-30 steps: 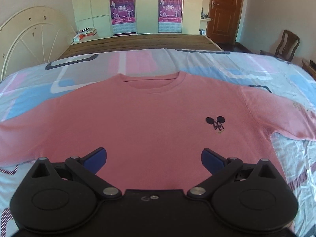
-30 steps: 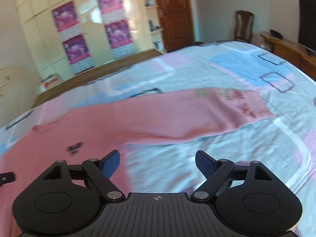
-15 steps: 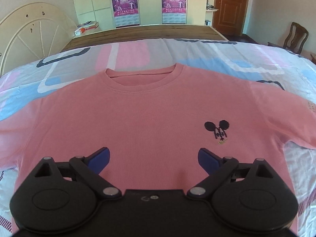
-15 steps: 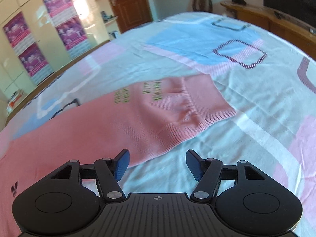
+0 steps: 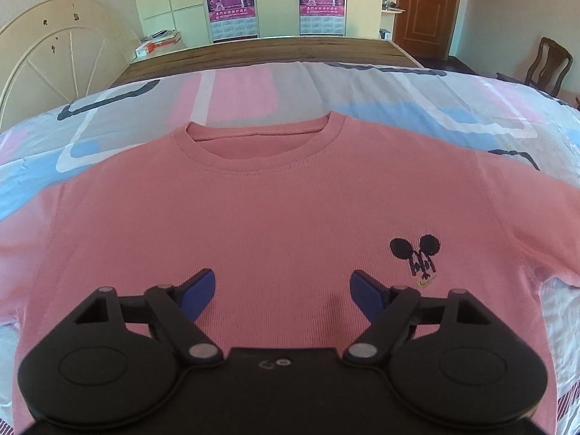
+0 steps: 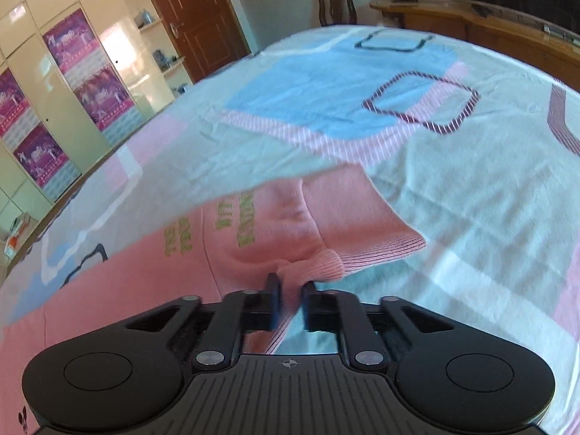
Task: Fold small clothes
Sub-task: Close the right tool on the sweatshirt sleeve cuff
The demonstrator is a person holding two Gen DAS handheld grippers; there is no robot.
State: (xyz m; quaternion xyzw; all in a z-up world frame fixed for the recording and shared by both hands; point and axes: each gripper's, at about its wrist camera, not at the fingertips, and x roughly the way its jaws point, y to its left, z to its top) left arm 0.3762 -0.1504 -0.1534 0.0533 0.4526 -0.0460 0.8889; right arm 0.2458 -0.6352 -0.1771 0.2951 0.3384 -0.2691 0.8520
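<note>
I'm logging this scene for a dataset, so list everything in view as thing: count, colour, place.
sweater: one, pink, flat on the bed
sleeve: one, pink, green lettering, cuff pinched
bedsheet: one, blue, pink and white
posters: several, purple, on wardrobe doors
door: one, brown
chair: one, wooden, by the wall
left gripper: open, above the sweater's chest
right gripper: shut on the sleeve

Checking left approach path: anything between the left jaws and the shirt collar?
Left wrist view: only flat pink shirt from the open left gripper to the collar.
</note>
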